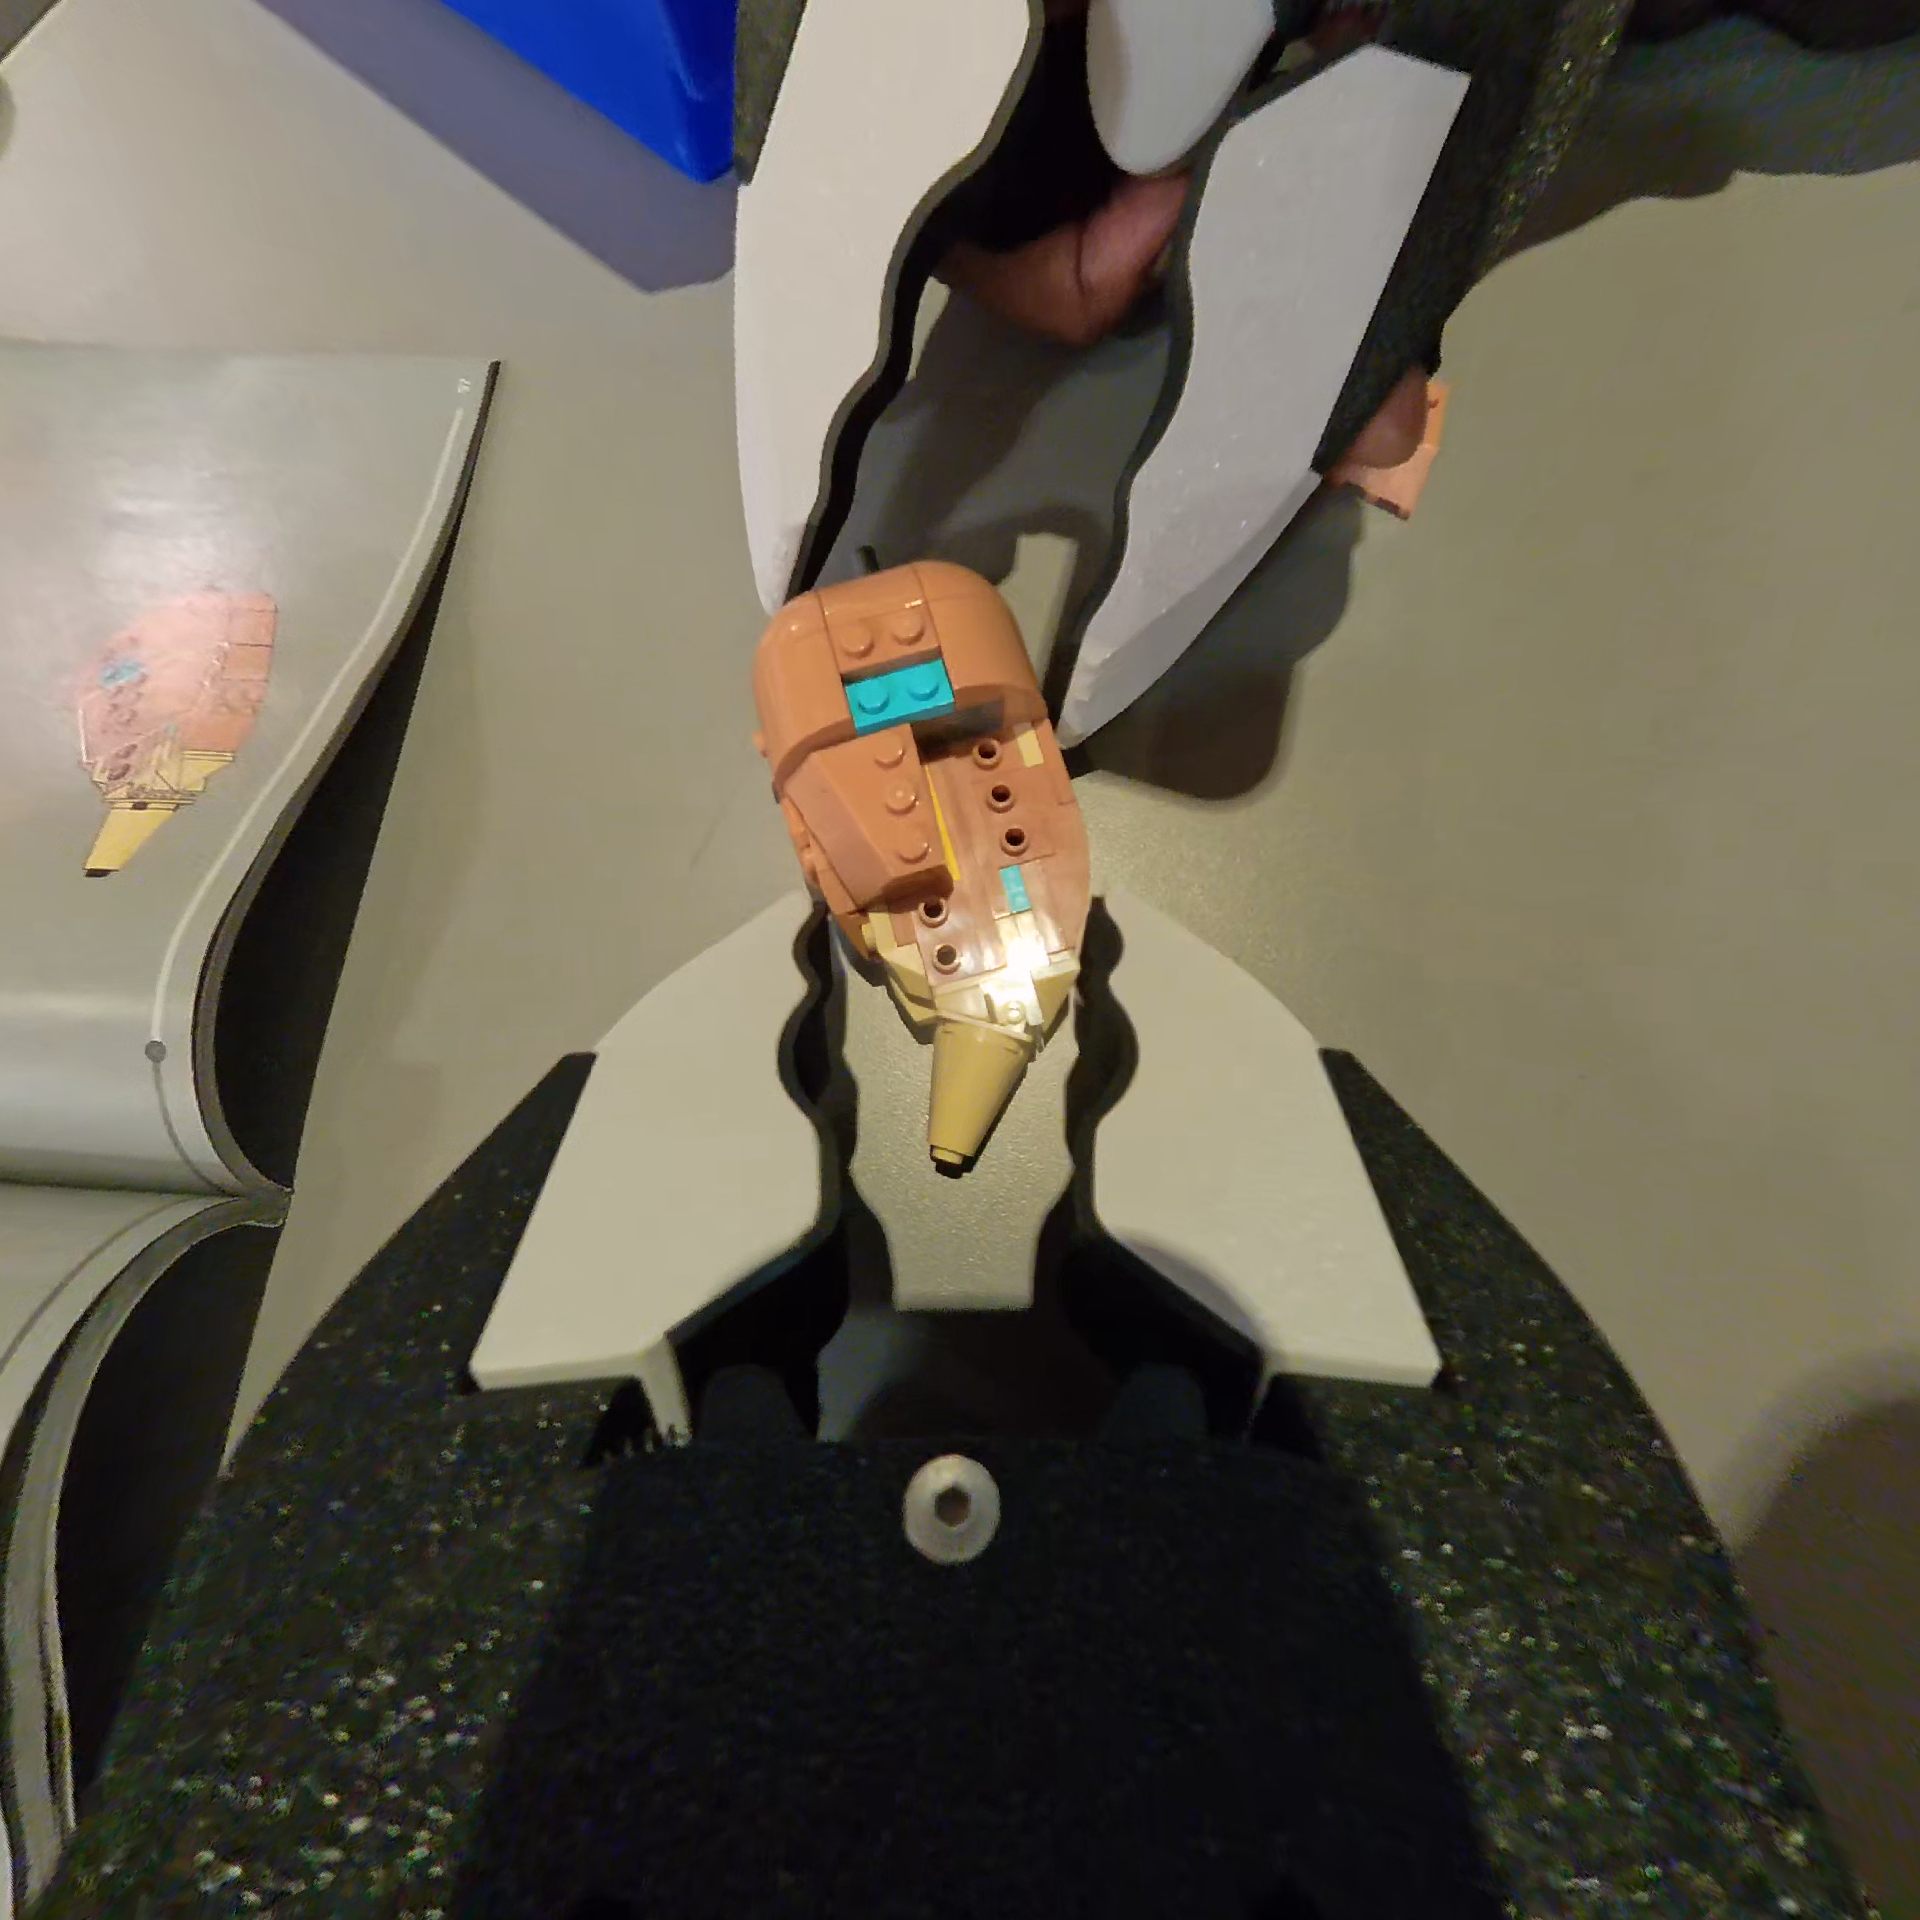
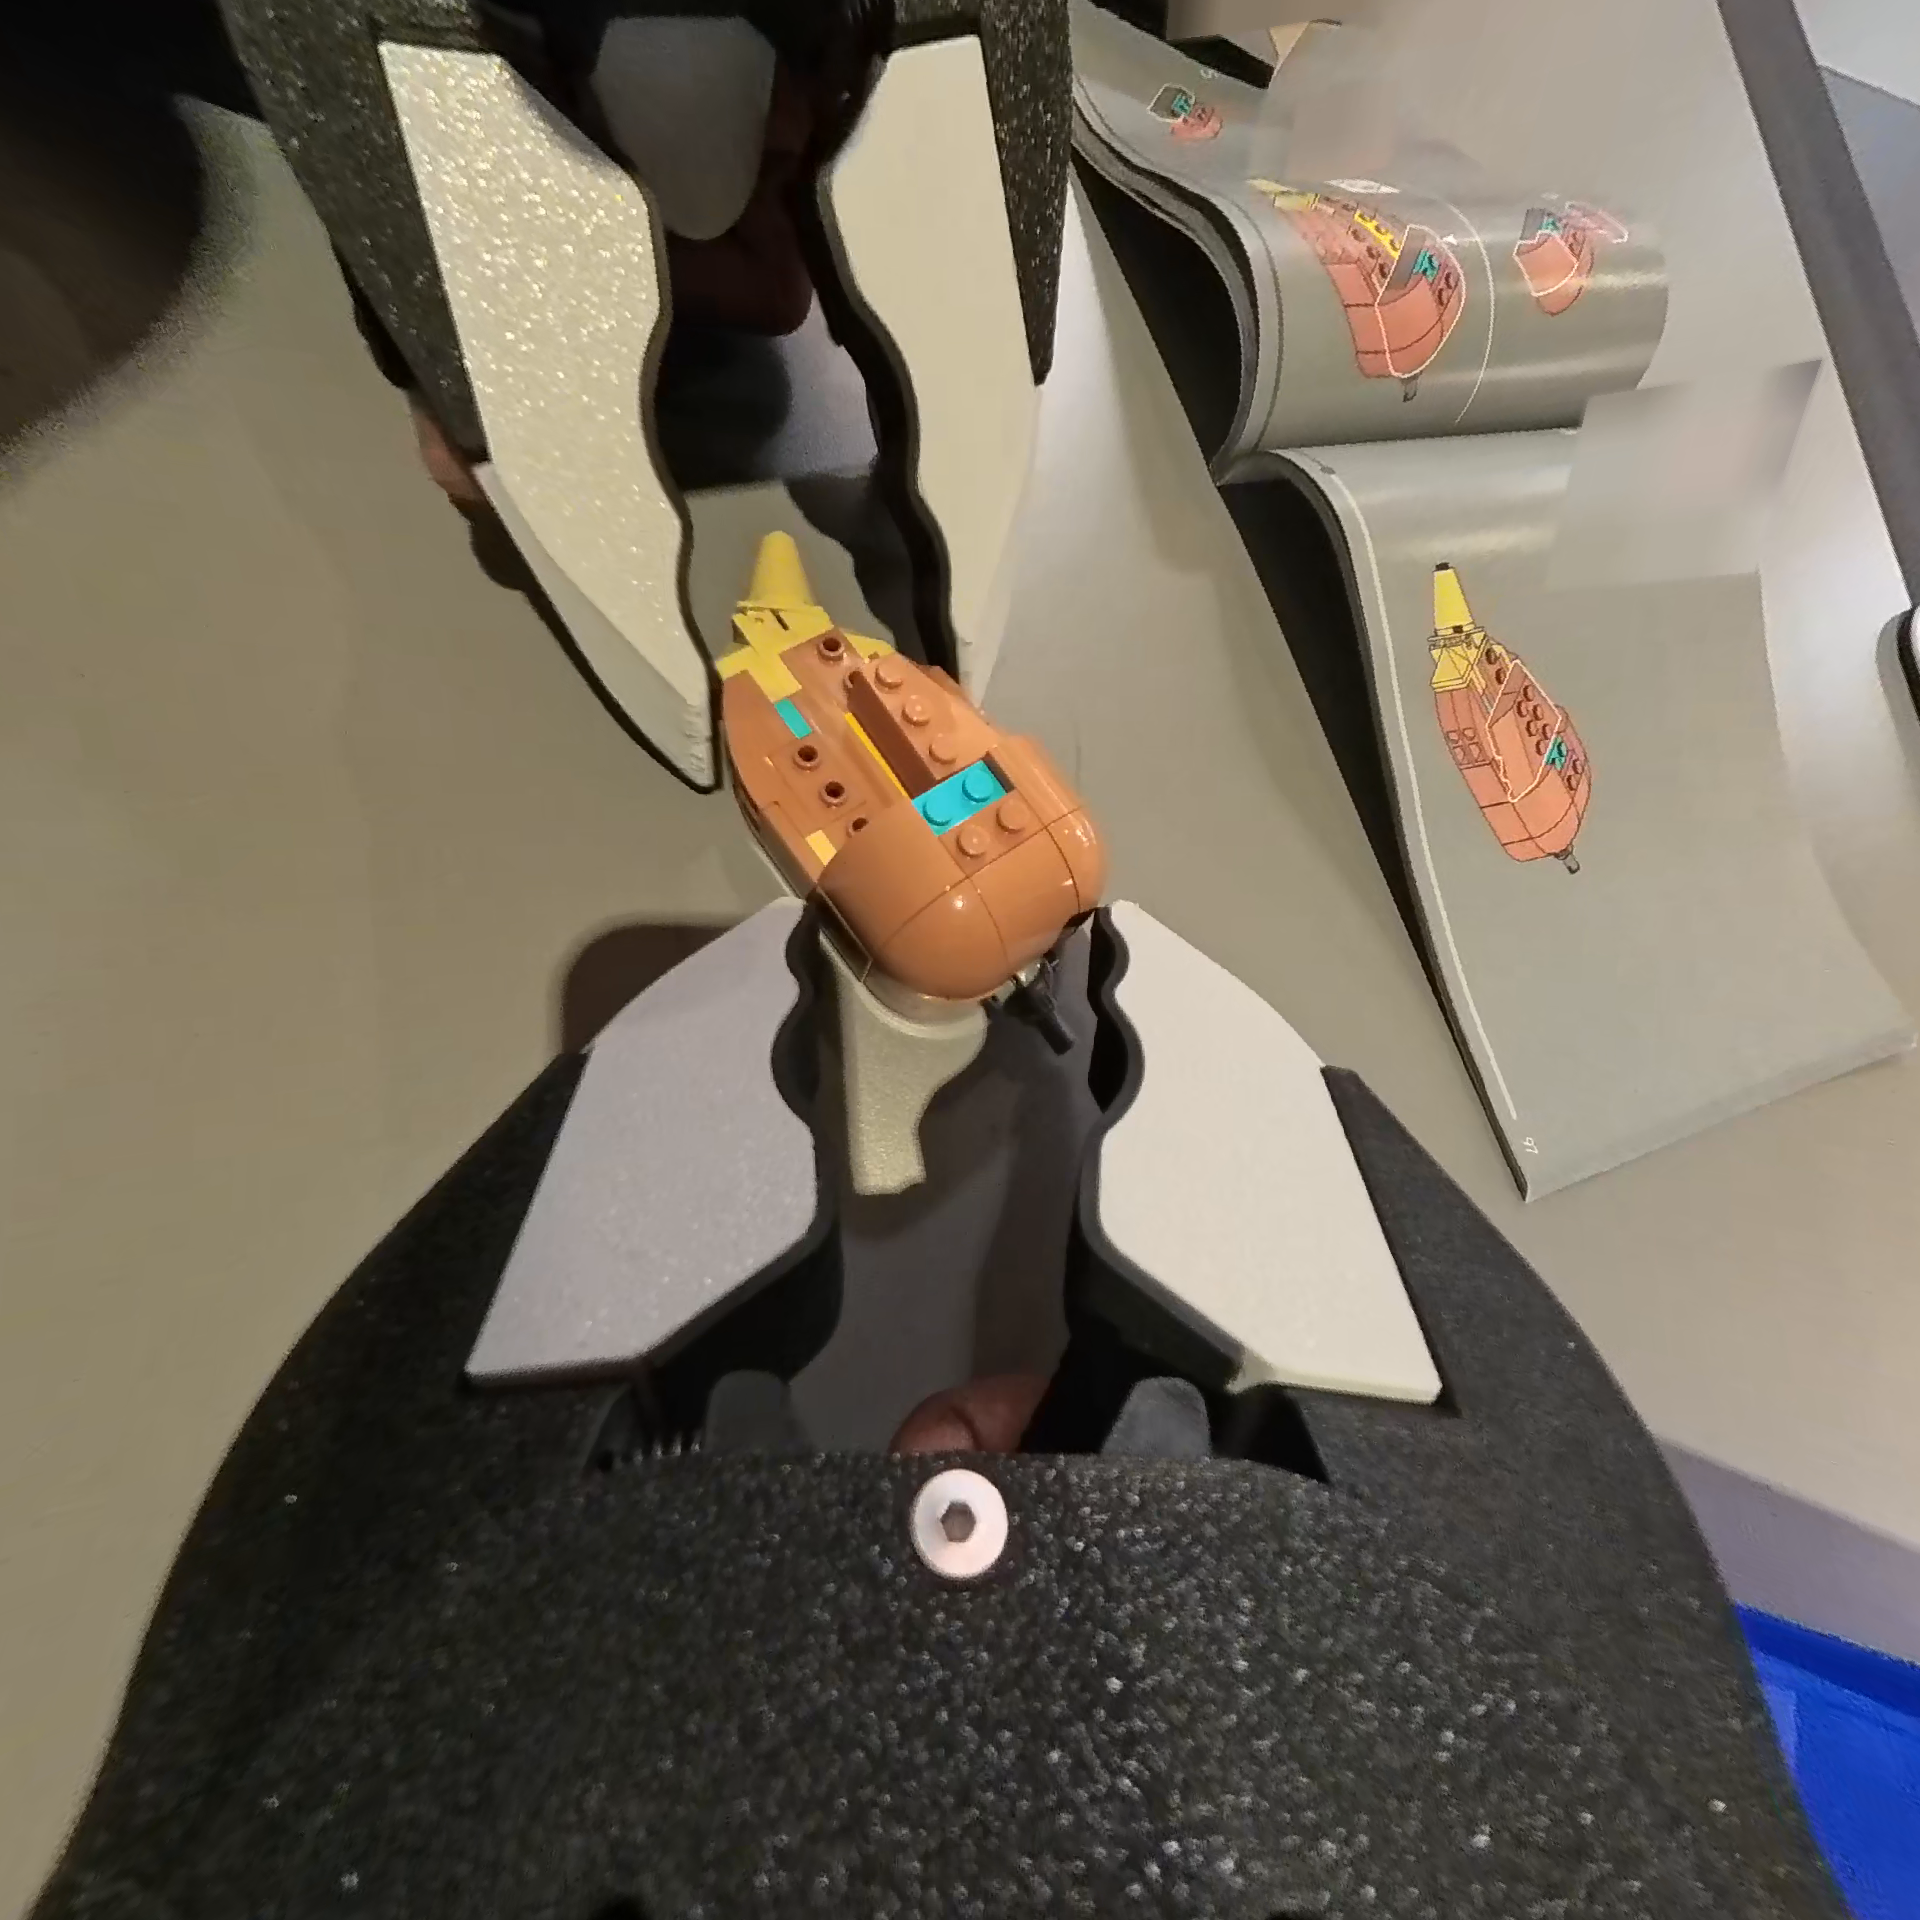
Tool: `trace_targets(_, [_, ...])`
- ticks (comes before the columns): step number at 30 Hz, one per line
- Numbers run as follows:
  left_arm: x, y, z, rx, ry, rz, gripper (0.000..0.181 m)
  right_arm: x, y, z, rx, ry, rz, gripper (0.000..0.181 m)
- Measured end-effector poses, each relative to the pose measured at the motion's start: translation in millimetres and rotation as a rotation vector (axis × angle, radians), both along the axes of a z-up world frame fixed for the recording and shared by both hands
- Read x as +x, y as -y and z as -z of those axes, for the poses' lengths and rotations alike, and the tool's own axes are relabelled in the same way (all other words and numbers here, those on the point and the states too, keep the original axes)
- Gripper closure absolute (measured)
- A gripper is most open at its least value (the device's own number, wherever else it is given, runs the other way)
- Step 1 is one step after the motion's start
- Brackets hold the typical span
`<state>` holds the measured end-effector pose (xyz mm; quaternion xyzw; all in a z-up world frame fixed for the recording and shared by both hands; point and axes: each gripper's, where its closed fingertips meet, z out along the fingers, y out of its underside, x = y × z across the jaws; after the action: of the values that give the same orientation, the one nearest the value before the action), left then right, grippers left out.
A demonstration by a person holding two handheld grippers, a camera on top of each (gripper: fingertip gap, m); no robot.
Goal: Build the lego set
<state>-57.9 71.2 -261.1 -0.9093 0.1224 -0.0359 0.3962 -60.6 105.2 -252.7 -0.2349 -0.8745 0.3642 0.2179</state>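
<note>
- One sub-build in play: a brown lego hull (image 1: 920, 821), rounded at one end, tan cone (image 1: 966, 1101) at the other, held in the air above the counter (image 1: 1558, 935) between both tools.
- Left tool (image 1: 951, 925): jaws part open, fingers flanking the cone end of the hull. Contact looks likely on both sides, but I can't tell for certain that it is clamped.
- Right tool (image 2: 951, 920): jaws part open, round end of the hull sitting at its fingertips, small black pin (image 2: 1044, 1013) poking out between them. Firm grip or mere touch, I can't tell.
- Done, as far as shown: curved shell closed over the round end, teal plate (image 1: 899, 698) seated in the top, cone nose fitted, rows of bare studs along the deck.
- Left to do, my read: open slot along the middle with a yellow strip showing, studs still uncovered. So the upper layer is not on yet. Mid-build for this section; the rest of the set is out of view.
- Booklet (image 2: 1475, 727) lies open on the counter near the tools, pages curled, drawings of the same hull. The hull roughly matches the printed step; I can't check brick by brick.
- Loose pinkish-brown part (image 1: 1397, 457) behind the far tool in the left view; unclear what it is.
- Blue bin (image 1: 623, 73) at the edge.
- Writing: only a small page number on the booklet corner. No brand marks or labels on the bricks, tools or bin that I can make out.
</note>
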Motion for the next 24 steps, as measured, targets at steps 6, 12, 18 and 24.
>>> trace_targets(6, [-0.4, -1.1, 1.7, -0.013, 0.002, -0.006, 0.119, 0.0, 0.0, 0.2, -0.001, 0.004, -0.001, 0.132])
trace_targets(12, [-0.6, -3.8, 2.8, -0.024, 0.011, -0.018, 0.118, -0.6, 1.3, 0.4, 0.002, 0.005, -0.001, 0.132])
trace_targets(18, [-1.4, -7.5, 2.4, -0.023, 0.024, -0.042, 0.128, -0.9, 1.6, 0.4, 0.006, 0.003, 0.006, 0.132])
trace_targets(24, [-1.7, -8.2, 2.5, -0.022, 0.024, -0.043, 0.129, -1.2, 1.5, -0.2, 0.01, -0.008, 0.009, 0.131])
